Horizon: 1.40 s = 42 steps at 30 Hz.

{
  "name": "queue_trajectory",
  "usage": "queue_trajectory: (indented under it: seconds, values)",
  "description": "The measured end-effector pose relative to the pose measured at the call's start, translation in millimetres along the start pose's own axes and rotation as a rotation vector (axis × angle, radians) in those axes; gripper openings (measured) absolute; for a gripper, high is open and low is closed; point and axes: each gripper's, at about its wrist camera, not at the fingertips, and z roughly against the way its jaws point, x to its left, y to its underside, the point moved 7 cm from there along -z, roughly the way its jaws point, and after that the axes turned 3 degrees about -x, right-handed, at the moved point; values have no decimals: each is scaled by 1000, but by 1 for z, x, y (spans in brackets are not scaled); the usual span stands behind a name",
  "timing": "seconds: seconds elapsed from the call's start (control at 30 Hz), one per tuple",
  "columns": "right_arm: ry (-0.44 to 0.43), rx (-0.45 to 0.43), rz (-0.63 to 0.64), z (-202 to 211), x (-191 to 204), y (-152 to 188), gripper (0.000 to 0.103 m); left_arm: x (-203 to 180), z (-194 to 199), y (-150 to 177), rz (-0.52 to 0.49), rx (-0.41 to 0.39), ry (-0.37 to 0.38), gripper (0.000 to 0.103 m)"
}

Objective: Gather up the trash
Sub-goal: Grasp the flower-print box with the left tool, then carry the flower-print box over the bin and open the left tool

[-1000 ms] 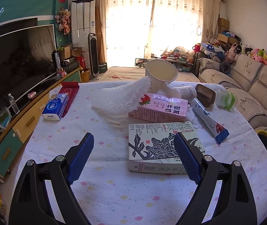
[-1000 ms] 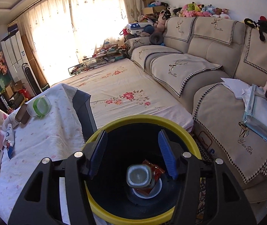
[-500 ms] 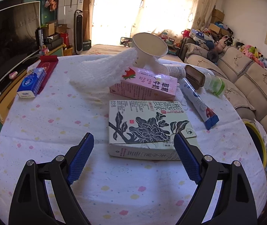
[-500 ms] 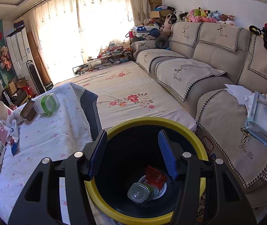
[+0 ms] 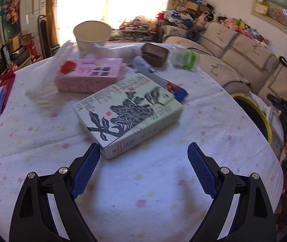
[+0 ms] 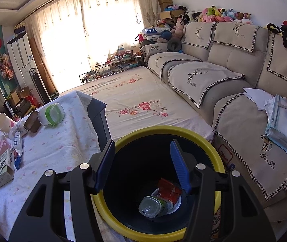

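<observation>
The left gripper (image 5: 141, 162) is held low over the near part of the table (image 5: 143, 201), jaws spread wide and empty, with the near corner of the pale green carton (image 5: 129, 111) just beside the left blue pad; this aim suggests the carton is meant as the next pick. The carton is a flat rectangular cardboard box printed with a dark ink flower, lying skewed near the table's middle on a soft white cloth dotted in pastel. Behind it, toward the far edge, lie a pink strawberry carton (image 5: 89, 74), a sheet of white ridged foam wrap (image 5: 46, 80), a paper cup (image 5: 92, 34), a brown lidded tin (image 5: 154, 54), a clear jar with a green band (image 5: 183, 58) and a squeezed tube (image 5: 169, 84). The right gripper (image 6: 141, 167) is held above the trash bin (image 6: 183, 131), which stands off the table's right edge; its jaws are parted with nothing between them. The bin is round, with a black inside and a yellow rim, and at its bottom rest a clear plastic bottle (image 6: 153, 205) and a red wrapper (image 6: 168, 190).
</observation>
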Motion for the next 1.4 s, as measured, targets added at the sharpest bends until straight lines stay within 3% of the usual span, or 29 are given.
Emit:
queue_trajectory:
  seconds: [0.13, 0.23, 0.4, 0.5, 0.7, 0.93, 1.0, 1.03, 1.07, 1.4]
  values:
    - [-11, -1, -2, 2, 0, 0, 54, -61, 8, 7, -176, 15, 119, 87]
    - [-13, -6, -10, 3, -5, -1, 54, -73, 18, 0, -271, -16, 51, 88]
    - [-14, -11, -24, 4, -10, -3, 54, -24, 5, -29, -170, -17, -96, 92]
    - [-19, -6, -23, 3, -9, -2, 54, -4, -10, -38, -180, 1, -128, 92]
    - [-21, -1, -24, 2, -8, -2, 54, 9, -42, -36, -208, 106, -85, 92]
    - [-33, 20, -24, -3, -6, 3, 54, 7, -59, -39, -208, 147, -70, 92]
    - [-38, 24, -23, -3, -5, 4, 54, 6, -60, -42, -188, 152, -48, 85]
    - [-40, 24, -23, -2, -4, 4, 54, 7, -59, -43, -178, 149, -45, 76]
    - [-43, 24, -22, -2, -4, 5, 54, 7, -58, -44, -170, 148, -44, 73]
    - [-82, 10, -25, 16, -4, 1, 54, -8, -7, -30, -144, 115, -70, 71]
